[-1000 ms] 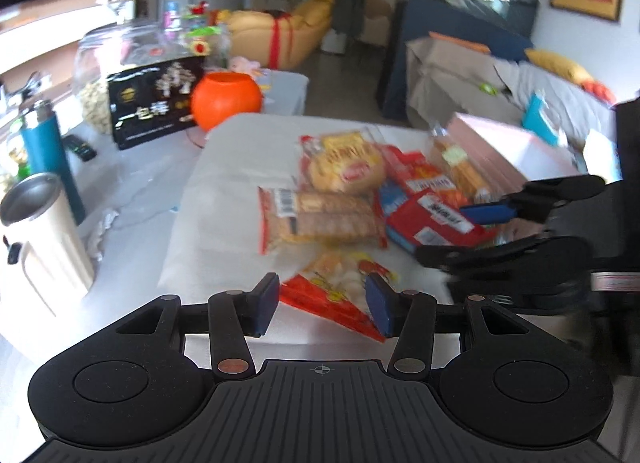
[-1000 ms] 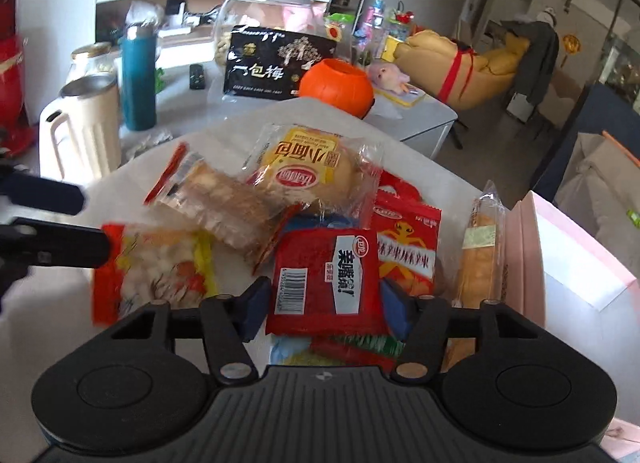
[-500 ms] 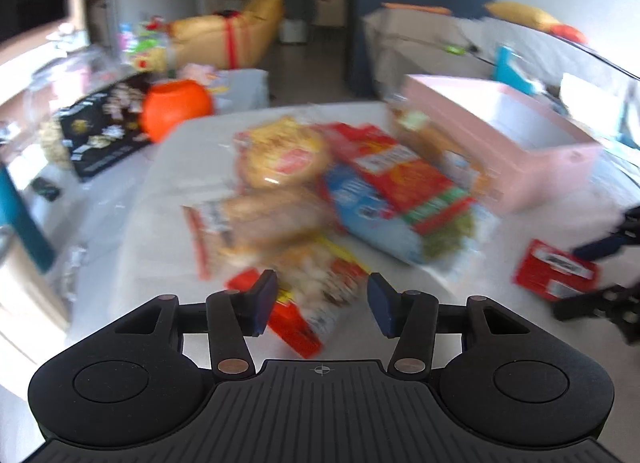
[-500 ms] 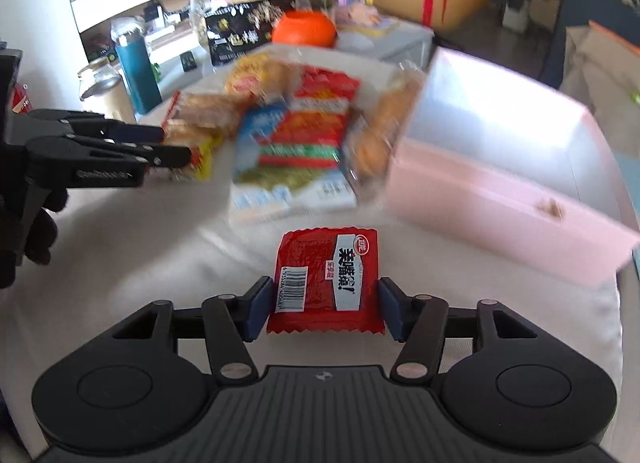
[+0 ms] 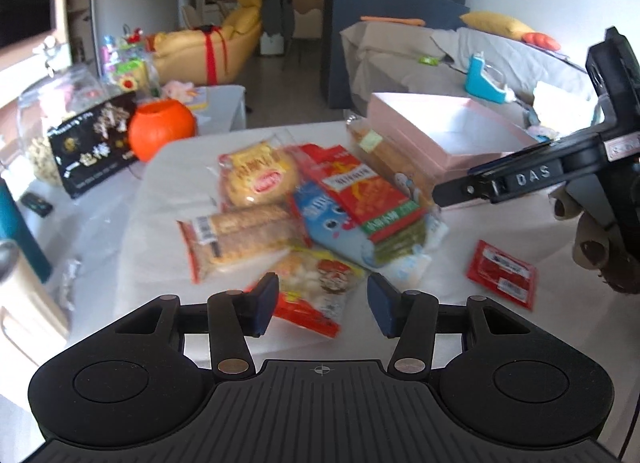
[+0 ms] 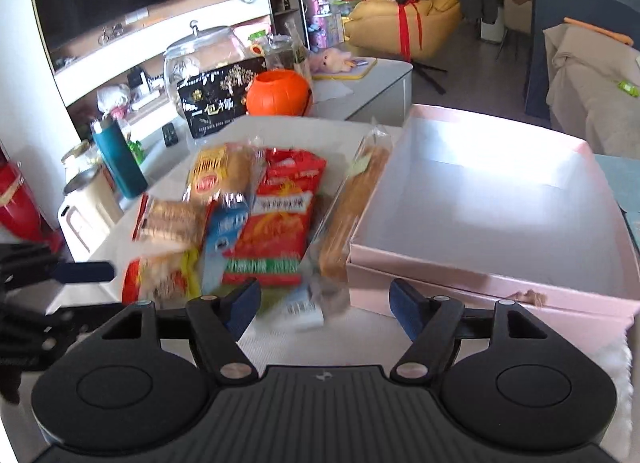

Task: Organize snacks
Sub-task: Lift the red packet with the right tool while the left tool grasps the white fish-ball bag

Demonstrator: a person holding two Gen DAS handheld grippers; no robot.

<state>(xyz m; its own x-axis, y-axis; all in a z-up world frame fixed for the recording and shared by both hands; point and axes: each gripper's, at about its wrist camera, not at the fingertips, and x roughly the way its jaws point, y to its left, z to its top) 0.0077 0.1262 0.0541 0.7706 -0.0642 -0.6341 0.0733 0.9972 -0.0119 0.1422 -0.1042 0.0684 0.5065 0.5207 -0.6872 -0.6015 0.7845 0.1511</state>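
My pink box [image 6: 492,199] holds nothing; the snack pile [image 6: 256,219] lies just left of it. Both my left gripper [image 5: 322,305] and right gripper [image 6: 325,309] have jaws spread, gripping nothing.

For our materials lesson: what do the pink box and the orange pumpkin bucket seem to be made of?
Pink box: probably cardboard, matte; a torn spot on its front wall shows brown fibre. Pumpkin bucket: likely plastic, smooth, slightly glossy, with soft highlights.

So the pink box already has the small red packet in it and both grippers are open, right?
Not quite. The pink box is empty, as the right wrist view shows. The small red packet lies on the table beside the snack pile, seen in the left wrist view. The left gripper and right gripper are both open.
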